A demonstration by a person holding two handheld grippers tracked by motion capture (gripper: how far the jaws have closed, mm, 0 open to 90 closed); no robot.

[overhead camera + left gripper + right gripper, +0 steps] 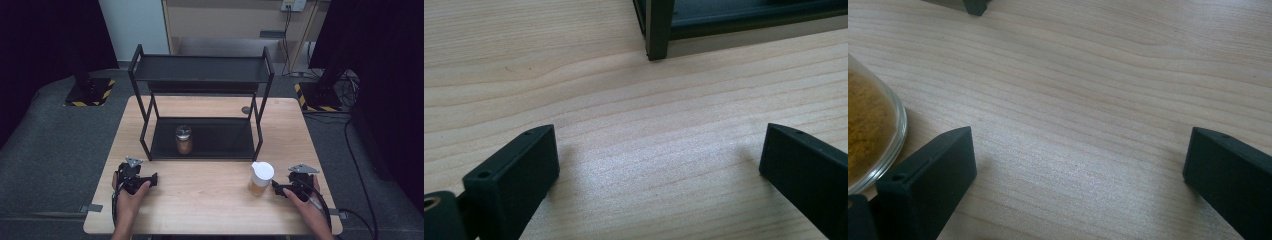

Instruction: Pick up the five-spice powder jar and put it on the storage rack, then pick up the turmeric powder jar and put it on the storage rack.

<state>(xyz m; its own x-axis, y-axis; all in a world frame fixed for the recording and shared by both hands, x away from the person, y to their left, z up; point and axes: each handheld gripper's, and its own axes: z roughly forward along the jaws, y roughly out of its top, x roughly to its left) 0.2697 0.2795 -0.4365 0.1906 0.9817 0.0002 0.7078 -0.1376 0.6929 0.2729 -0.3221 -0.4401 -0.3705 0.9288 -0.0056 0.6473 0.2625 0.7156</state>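
- Left gripper (150, 179) rests on the pale wood-grain desk (210, 200), jaws wide, nothing between.
- Right gripper (276, 187), jaws wide, empty.
- White-lidded round glass jar (260, 178) of tan powder stands just at its 9 o'clock.

Dim room with a pale wooden counter on grey carpet

The wooden counter (210, 200) fills the middle of the frame, standing on a grey carpeted floor (55, 150). Dark curtains (45, 40) hang at the upper left and upper right. At top centre, a light wall panel (135, 25) sits beside a beige cabinet (220, 20). Two black stand bases with yellow-and-black hazard tape (90, 92) flank the counter, and black cables (350, 150) trail across the floor at the right.
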